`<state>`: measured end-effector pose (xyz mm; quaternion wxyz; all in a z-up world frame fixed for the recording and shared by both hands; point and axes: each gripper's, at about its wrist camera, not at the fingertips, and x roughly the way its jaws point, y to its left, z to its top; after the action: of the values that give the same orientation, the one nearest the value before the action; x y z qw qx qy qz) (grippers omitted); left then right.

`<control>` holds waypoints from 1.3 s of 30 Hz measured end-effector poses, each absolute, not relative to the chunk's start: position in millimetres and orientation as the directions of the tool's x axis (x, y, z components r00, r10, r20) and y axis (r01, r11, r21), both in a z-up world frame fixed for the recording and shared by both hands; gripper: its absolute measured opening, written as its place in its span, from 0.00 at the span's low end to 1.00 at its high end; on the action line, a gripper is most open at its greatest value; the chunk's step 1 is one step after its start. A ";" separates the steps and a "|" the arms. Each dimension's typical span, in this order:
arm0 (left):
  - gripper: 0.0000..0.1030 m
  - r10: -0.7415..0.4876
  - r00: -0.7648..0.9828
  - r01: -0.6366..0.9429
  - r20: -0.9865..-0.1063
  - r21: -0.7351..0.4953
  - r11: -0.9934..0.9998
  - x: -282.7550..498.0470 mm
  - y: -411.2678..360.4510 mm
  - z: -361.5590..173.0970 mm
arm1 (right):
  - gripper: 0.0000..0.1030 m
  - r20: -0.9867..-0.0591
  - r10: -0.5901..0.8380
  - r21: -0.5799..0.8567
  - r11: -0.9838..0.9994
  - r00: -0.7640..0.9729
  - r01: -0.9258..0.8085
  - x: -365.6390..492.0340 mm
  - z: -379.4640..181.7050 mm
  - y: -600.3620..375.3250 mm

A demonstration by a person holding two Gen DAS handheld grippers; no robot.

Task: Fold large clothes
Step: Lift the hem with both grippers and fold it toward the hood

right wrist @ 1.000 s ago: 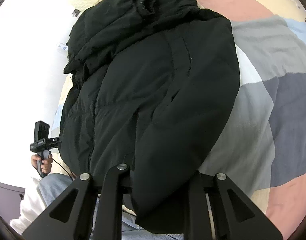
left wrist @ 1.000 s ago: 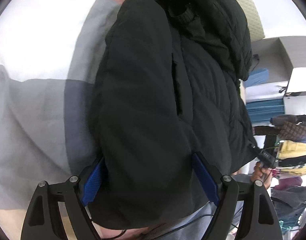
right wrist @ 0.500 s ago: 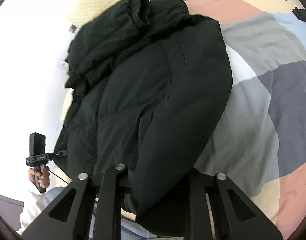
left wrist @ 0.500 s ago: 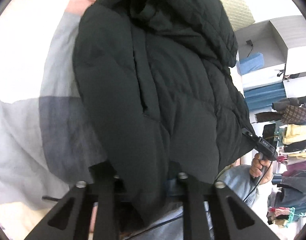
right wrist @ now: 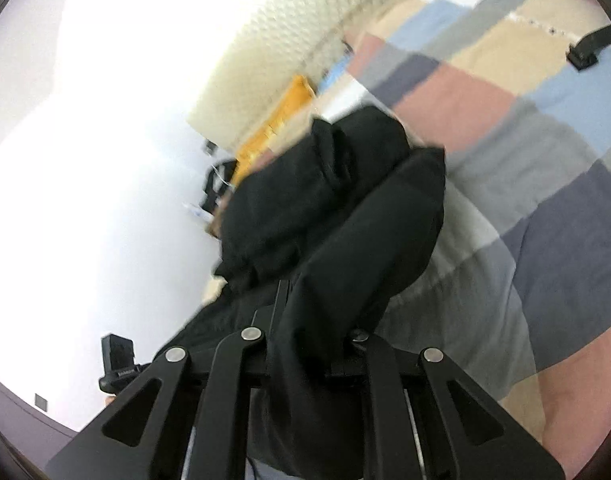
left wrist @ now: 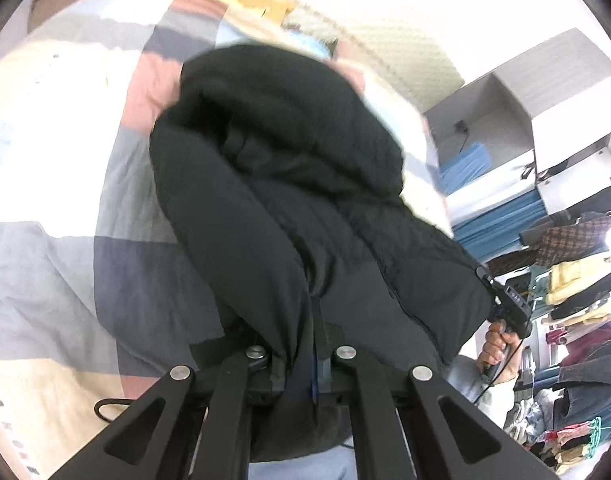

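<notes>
Patchwork bedspread (left wrist: pixel 57 264) in grey, pink and beige lies beyond both sets of fingers, cluttered clothes shelves (left wrist: pixel 577 272) off to the right. Left gripper (left wrist: pixel 299 364) is clamped on the black puffer jacket (left wrist: pixel 289 200), which bunches ahead of its fingers. Right gripper (right wrist: pixel 305 344) is also clamped on jacket fabric that drapes forward over the bed.

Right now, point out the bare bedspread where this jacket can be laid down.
Both grippers, left and right, clamp the black jacket. Bare patchwork bedspread lies left of the jacket in the left view, and right of it in the right view. Crowded: the clothes rack side.
</notes>
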<state>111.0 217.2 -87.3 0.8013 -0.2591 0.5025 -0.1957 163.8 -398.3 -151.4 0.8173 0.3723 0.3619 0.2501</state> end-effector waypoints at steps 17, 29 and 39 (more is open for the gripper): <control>0.05 -0.564 0.624 0.193 -0.541 -0.592 0.782 -14.5 214.1 13.4 | 0.12 -0.247 0.629 0.701 0.641 0.737 -0.313 64.8 -71.5 -413.9; 0.06 -0.500 0.720 0.226 -0.481 -0.519 0.824 -71.3 206.5 55.5 | 0.12 -0.218 0.522 0.584 0.747 0.825 -0.318 3.2 -31.1 -409.0; 0.07 -0.342 0.774 0.171 -0.533 -0.345 0.923 -4.9 194.8 73.1 | 0.13 -0.270 0.484 0.571 0.777 0.832 -0.267 79.6 -15.4 -396.6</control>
<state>-4.9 194.8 73.1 0.9314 -0.1397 0.3067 -0.1377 79.6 -396.6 -15.4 0.9199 0.2647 0.2053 0.2041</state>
